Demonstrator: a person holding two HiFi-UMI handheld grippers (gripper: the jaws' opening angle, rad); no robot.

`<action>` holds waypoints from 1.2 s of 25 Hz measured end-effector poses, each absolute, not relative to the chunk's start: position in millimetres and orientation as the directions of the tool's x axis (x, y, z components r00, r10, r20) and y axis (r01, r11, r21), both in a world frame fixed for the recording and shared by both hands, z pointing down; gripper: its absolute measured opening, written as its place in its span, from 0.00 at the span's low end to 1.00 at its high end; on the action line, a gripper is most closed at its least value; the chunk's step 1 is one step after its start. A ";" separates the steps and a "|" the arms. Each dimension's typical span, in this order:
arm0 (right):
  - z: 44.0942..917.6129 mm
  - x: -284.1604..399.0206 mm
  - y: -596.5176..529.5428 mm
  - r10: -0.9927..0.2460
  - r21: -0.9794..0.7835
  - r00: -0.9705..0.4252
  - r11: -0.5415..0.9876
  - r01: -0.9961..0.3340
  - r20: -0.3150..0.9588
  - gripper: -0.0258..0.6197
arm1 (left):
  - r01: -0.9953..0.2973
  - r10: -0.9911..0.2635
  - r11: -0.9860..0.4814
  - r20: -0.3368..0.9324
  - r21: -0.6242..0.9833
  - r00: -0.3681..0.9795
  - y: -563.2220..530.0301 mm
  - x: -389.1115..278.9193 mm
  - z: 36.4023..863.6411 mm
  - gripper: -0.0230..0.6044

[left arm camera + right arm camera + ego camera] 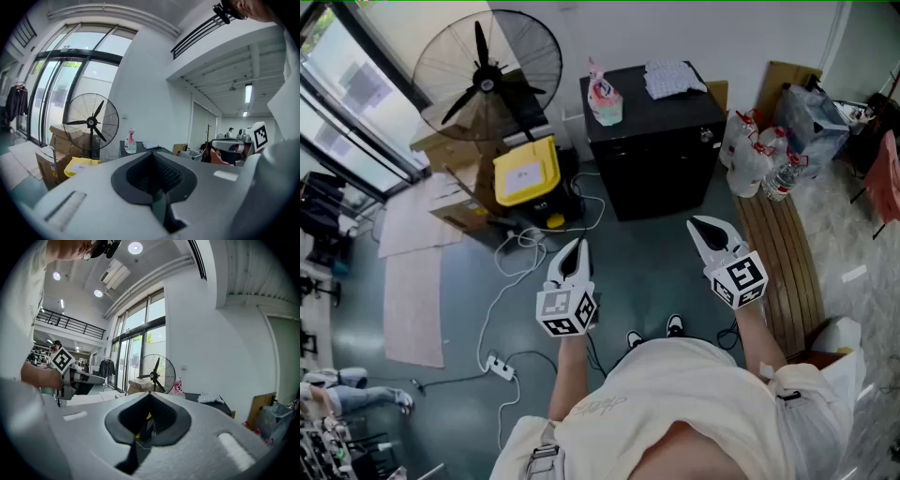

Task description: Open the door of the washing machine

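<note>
Since neither tool has reached it, the left tool [571, 251] and right tool [705, 230] hang closed and empty, aimed at the black washing machine [661, 173] standing well apart at 12 o'clock, door apparently shut; jaws likely kept together for the approach.

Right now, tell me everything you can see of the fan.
The fan is a big black floor fan: a round wire cage around a dark hub with three blades, sharp enough to look still. It stands upright on a pole by the window, behind cardboard boxes and a yellow bin. Its base is hidden.
</note>
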State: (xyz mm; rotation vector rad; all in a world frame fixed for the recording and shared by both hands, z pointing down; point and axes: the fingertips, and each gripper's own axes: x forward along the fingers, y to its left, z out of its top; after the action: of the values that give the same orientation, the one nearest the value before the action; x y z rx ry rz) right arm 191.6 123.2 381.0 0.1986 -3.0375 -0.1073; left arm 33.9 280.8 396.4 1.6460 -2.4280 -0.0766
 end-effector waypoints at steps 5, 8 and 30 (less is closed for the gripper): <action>383.9 190.4 126.4 -0.134 0.069 -0.987 0.989 -0.128 0.089 0.04 | -0.903 -0.928 0.370 0.138 0.217 -0.346 275.8 30.4 399.6 0.07; 380.9 192.7 123.2 -0.145 0.076 -0.986 0.987 -0.138 0.083 0.04 | -0.914 -0.934 0.352 0.136 0.201 -0.329 270.1 35.7 398.0 0.07; 389.0 173.9 162.0 -0.083 0.035 -0.995 0.996 -0.082 0.057 0.34 | -0.919 -0.937 0.334 0.178 0.209 -0.300 291.1 29.0 417.0 0.07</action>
State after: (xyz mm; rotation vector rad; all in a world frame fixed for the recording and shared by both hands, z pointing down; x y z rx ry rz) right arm 173.9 162.0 389.0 0.1275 -3.0805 -0.0497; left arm 29.0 291.1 417.0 1.6698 -2.3346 -0.0965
